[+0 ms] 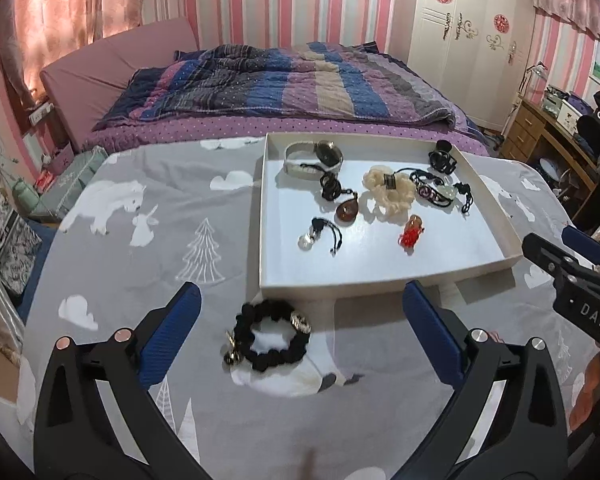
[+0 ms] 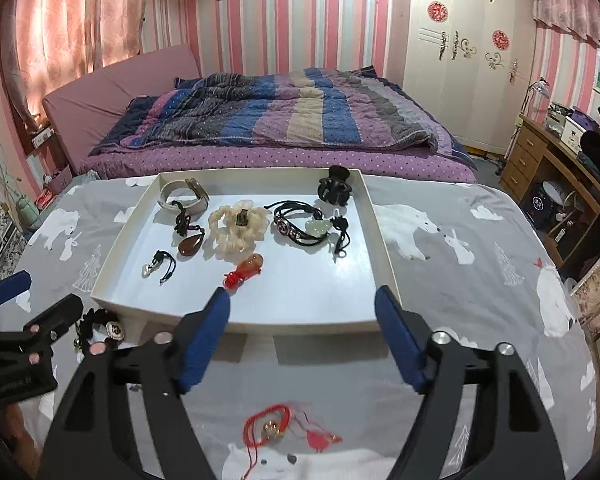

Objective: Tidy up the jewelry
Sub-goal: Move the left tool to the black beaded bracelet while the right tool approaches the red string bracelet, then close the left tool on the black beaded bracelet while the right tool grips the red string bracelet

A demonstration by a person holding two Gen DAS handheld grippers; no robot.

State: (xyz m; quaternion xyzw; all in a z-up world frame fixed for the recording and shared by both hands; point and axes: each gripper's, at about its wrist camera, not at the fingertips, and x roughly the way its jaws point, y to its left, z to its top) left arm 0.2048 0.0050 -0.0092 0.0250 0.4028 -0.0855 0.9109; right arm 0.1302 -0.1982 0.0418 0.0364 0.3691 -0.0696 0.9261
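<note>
Jewelry lies in a white tray (image 1: pixel 496 208) on a grey bed cover (image 1: pixel 148 256) with white bears. From left to right in the tray: a white watch (image 1: pixel 314 157), a brown stone (image 1: pixel 347 211), a cream scrunchie (image 1: pixel 388 192) and a black hair clip (image 1: pixel 442 157). The left gripper (image 1: pixel 302 334) is wide open above a black scrunchie (image 1: pixel 270 338) lying on the cover. The right gripper (image 2: pixel 302 334) is open too, holding nothing, with a red string bracelet (image 2: pixel 274 426) below it.

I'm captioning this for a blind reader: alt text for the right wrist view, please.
The open right gripper hovers over a red string bracelet lying on a grey printed cloth. Beyond stands a white tray holding jewelry, before a bed.
</note>
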